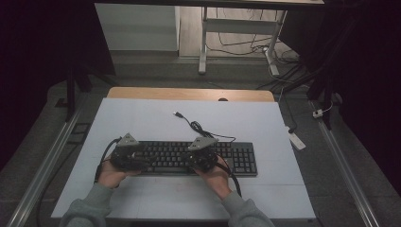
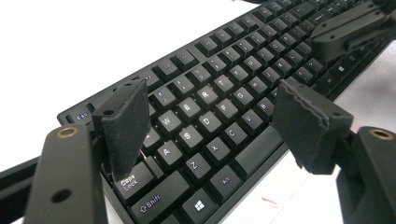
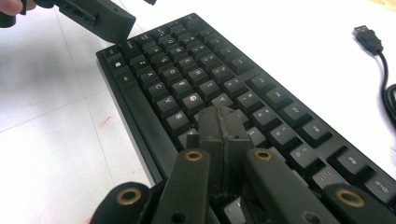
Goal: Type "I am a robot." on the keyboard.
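Observation:
A black keyboard (image 1: pixel 236 160) lies across the middle of the white table, with its cable running back to a loose USB plug (image 1: pixel 178 114). My left gripper (image 1: pixel 143 158) hovers over the keyboard's left end, open. In the left gripper view its pads (image 2: pixel 123 123) stand wide apart above the letter keys (image 2: pixel 205 126), with nothing between them. My right gripper (image 1: pixel 190 159) is over the middle of the keyboard and shut. In the right gripper view its closed tips (image 3: pixel 223 122) sit low over the keys beside G (image 3: pixel 192 99). I cannot tell whether they touch a key.
The white table top (image 1: pixel 142 120) extends bare behind and in front of the keyboard. A wooden strip (image 1: pixel 189 93) borders its far edge. The coiled keyboard cable (image 3: pixel 390 100) lies behind the keyboard's right half. The person's hands and grey sleeves (image 1: pixel 90 208) enter from the near edge.

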